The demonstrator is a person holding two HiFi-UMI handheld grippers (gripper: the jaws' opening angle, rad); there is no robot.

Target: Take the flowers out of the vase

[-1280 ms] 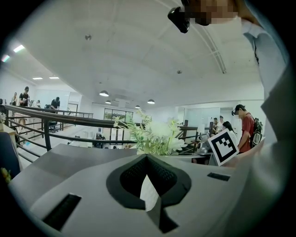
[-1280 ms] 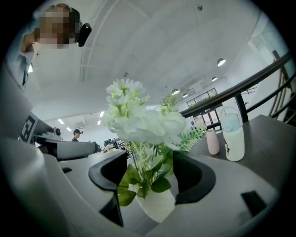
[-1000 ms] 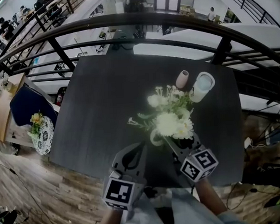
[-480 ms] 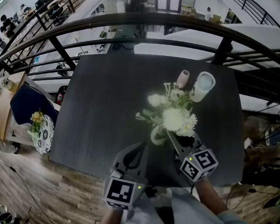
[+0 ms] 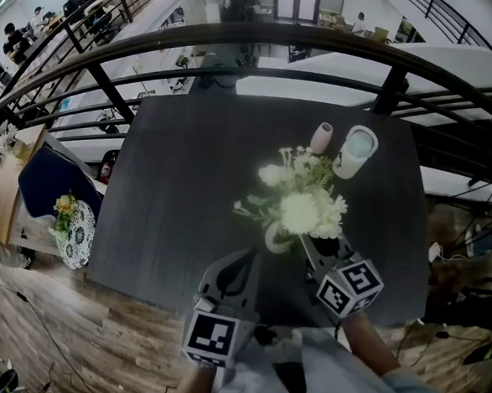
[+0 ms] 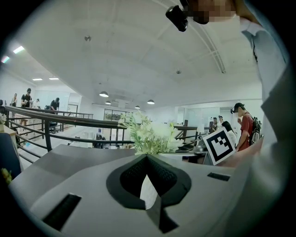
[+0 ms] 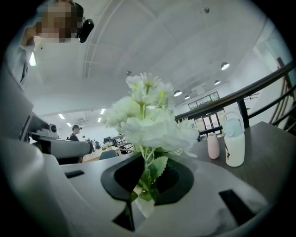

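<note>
A bunch of white flowers with green leaves stands in a white vase near the front of the black table. My right gripper is at the base of the bunch. Its jaws have just been closing, and in the right gripper view they pinch the stems and leaves under the blooms, just above the vase. My left gripper sits left of the vase with its jaws close together. White vase surface fills their narrow gap; contact is unclear.
A small pink vase and a white bottle stand behind the flowers at the table's back right. A dark curved railing runs past the far edge. The front table edge is right under both grippers. People stand in the hall beyond.
The flower bunch has drawn together and shifted slightly right as the right jaws closed in on its stems. Both grippers have kept their places.
</note>
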